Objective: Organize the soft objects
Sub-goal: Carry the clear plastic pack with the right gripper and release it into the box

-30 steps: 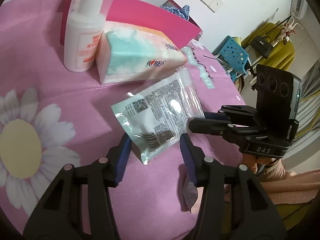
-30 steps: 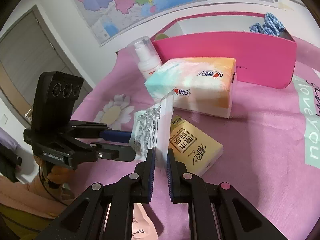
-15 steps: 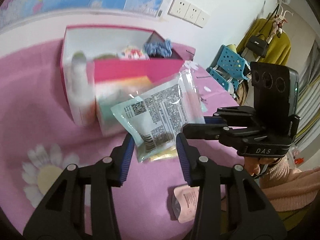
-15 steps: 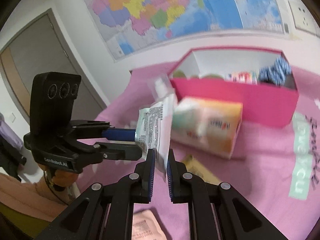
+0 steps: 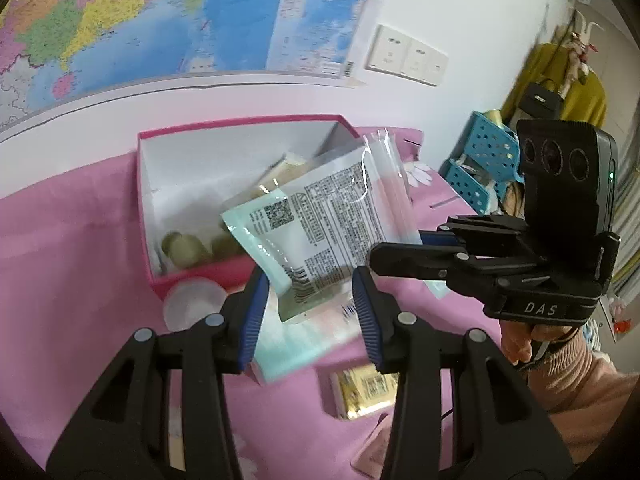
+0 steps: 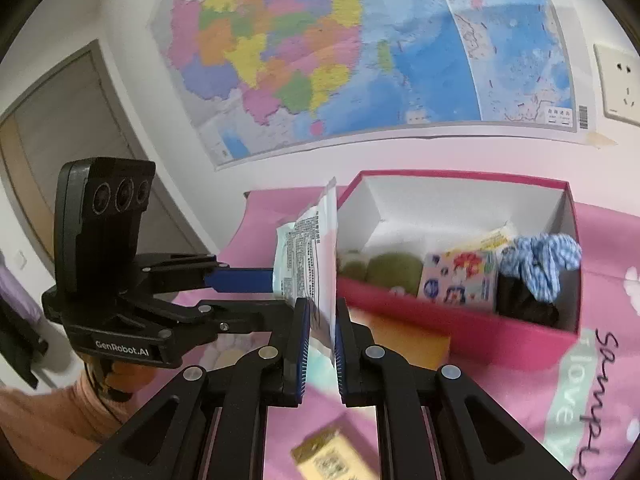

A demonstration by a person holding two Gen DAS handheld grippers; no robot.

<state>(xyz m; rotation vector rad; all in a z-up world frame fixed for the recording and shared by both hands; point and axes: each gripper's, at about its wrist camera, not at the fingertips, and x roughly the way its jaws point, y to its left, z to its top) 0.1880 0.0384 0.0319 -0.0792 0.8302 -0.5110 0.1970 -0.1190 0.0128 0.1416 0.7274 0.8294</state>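
Observation:
A see-through packet [image 5: 328, 220] with a teal edge and a printed back hangs in the air in front of the open pink box [image 5: 144, 200]. My right gripper [image 6: 320, 312] is shut on the packet's [image 6: 308, 264] near edge, which shows edge-on there. In the left wrist view the right gripper [image 5: 396, 246] comes in from the right. My left gripper [image 5: 308, 280] holds the packet's lower corner, with both blue pads against its sides. From the right wrist view the left gripper [image 6: 280, 294] reaches the packet from the left.
The pink box [image 6: 440, 332] holds green rolls [image 6: 392, 270], a cartoon-print pack [image 6: 456, 280], a blue checked cloth [image 6: 540, 260] and something black. Below the packet lie a tissue pack [image 5: 296, 344], a yellow pack [image 5: 366, 390], a white bottle top [image 5: 194, 304] and a pink sachet [image 5: 372, 452].
Both grippers have risen together with the packet, from just above the pink cloth to box height. The box's inside has come into view. The left jaws have narrowed a little.

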